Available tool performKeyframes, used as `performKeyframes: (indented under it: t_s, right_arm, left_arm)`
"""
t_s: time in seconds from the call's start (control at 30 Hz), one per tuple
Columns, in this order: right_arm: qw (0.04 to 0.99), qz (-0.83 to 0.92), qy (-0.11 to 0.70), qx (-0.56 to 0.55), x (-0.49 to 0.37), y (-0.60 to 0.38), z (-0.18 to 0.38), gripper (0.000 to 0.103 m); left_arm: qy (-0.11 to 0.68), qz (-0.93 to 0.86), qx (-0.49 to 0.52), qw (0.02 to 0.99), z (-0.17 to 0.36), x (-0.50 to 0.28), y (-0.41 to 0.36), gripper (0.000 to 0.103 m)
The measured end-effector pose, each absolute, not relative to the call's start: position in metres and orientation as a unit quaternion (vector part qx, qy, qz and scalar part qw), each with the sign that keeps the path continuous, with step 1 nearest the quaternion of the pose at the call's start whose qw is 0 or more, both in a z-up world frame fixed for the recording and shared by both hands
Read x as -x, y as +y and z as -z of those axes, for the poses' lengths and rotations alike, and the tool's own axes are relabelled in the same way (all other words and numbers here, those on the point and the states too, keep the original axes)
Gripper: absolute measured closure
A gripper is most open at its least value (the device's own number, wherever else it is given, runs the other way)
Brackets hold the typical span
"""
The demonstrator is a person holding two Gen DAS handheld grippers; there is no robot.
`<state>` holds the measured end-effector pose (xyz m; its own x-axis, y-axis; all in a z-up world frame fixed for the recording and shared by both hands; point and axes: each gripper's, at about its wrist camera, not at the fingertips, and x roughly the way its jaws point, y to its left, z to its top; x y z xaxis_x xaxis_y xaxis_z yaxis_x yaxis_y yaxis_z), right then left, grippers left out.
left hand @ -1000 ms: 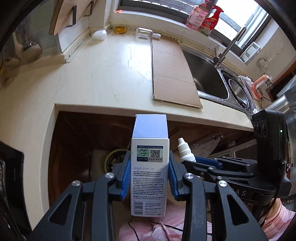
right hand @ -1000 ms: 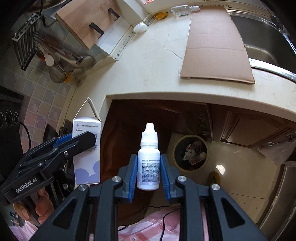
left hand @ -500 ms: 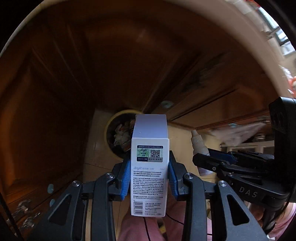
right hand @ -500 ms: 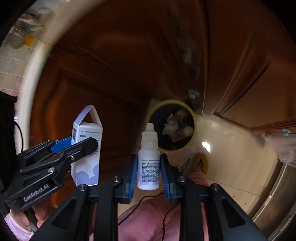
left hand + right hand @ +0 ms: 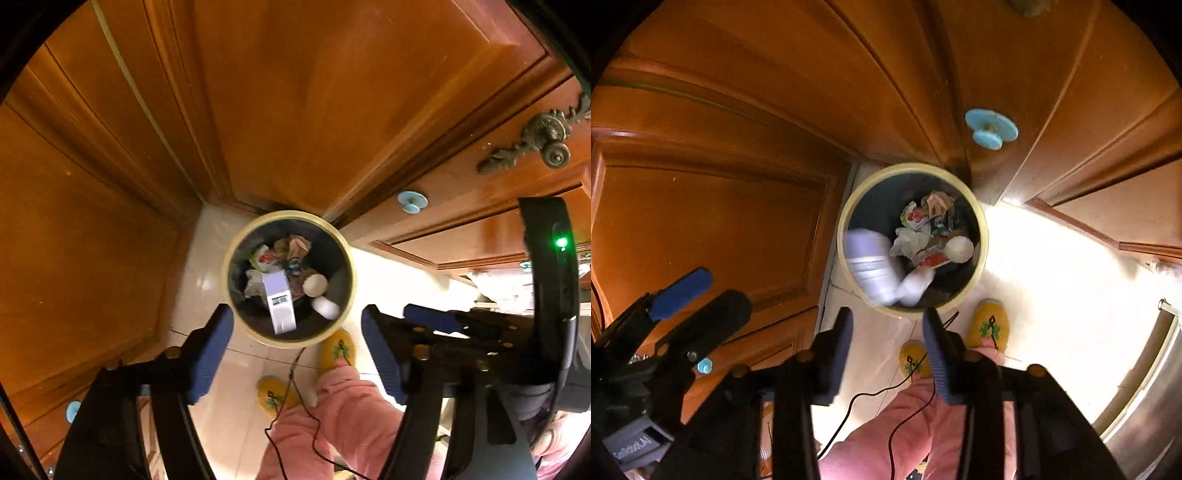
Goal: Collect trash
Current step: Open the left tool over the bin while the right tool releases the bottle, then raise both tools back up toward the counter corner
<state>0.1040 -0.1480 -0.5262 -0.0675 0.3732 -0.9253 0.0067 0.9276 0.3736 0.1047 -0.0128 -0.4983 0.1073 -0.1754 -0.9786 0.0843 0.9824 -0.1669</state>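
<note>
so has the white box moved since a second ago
Yes. The white box has left the left tool, whose jaws have just been opening and now hold nothing, and dropped into the yellow-rimmed bin on the floor.

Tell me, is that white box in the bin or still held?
In the bin. The white box lies on the rubbish inside the yellow-rimmed bin; the left gripper has just opened, nothing between its jaws.
</note>
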Motion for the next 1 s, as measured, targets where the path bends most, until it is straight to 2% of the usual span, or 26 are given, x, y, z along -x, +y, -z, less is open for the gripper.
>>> performKeyframes:
  t_s: [0.47,0.67,1.0]
  right_arm:
    - [0.697,-0.154,0.692,-0.109,-0.093,-0.150,0.442,0.060]
    - [0.717,-0.162,0.672,-0.091,-0.081,-0.146,0.380,0.060]
    - [0.758,-0.174,0.624,-0.075,-0.057,-0.147,0.265,0.060]
  left_arm:
    - [0.654,0.075,0.034,0.752,0.437,-0.095,0.010,0.030]
    - [0.636,0.088,0.028,0.766,0.376,-0.081,0.013,0.030]
    - [0.564,0.113,0.011,0.818,0.256,-0.060,0.018,0.030]
